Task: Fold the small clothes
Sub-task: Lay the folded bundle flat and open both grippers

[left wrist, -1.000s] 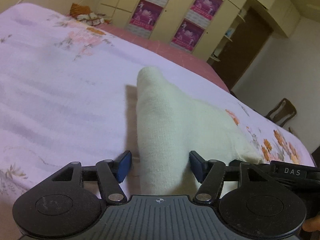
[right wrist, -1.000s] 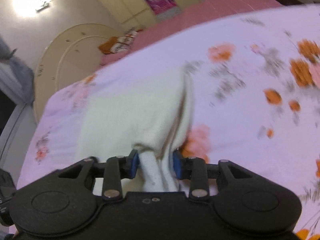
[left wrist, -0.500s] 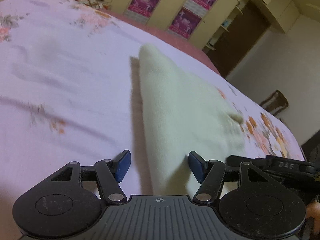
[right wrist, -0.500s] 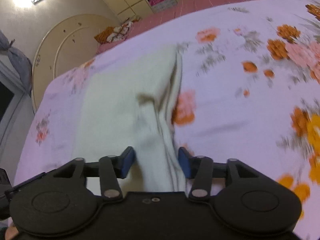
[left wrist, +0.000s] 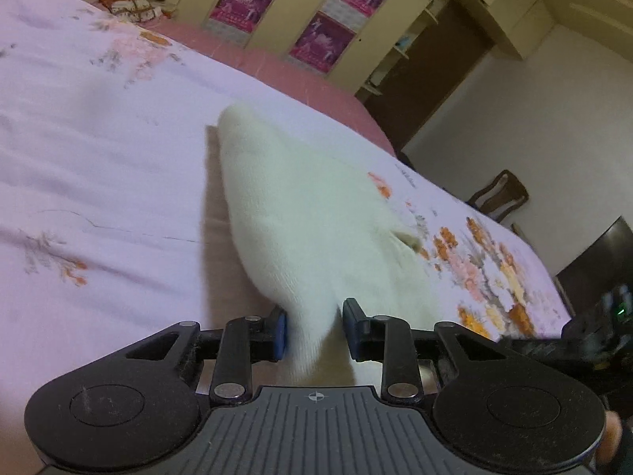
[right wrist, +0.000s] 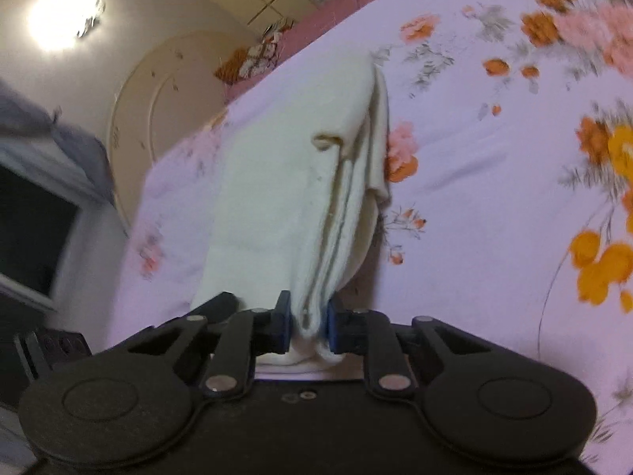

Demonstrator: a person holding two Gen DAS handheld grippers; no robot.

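The left gripper (left wrist: pixel 314 330) points low along the bed (left wrist: pixel 99 182), its jaws part-closed around the near corner of the cream garment (left wrist: pixel 312 217), fabric touching the left pad, a gap at the right. The right gripper (right wrist: pixel 308 326) tilts upward, jaws clenched on the bunched layered edge of the garment (right wrist: pixel 285 182). The garment lies on the floral bedsheet. Only the left view shows the wardrobe posters (left wrist: pixel 245 0) and chair (left wrist: pixel 500 196); only the right shows the ceiling lamp (right wrist: pixel 63 16).

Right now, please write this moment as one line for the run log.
step: fold in progress | left gripper: closing on cream garment, gap remains | right gripper: shut on garment edge | surface: floral bedsheet
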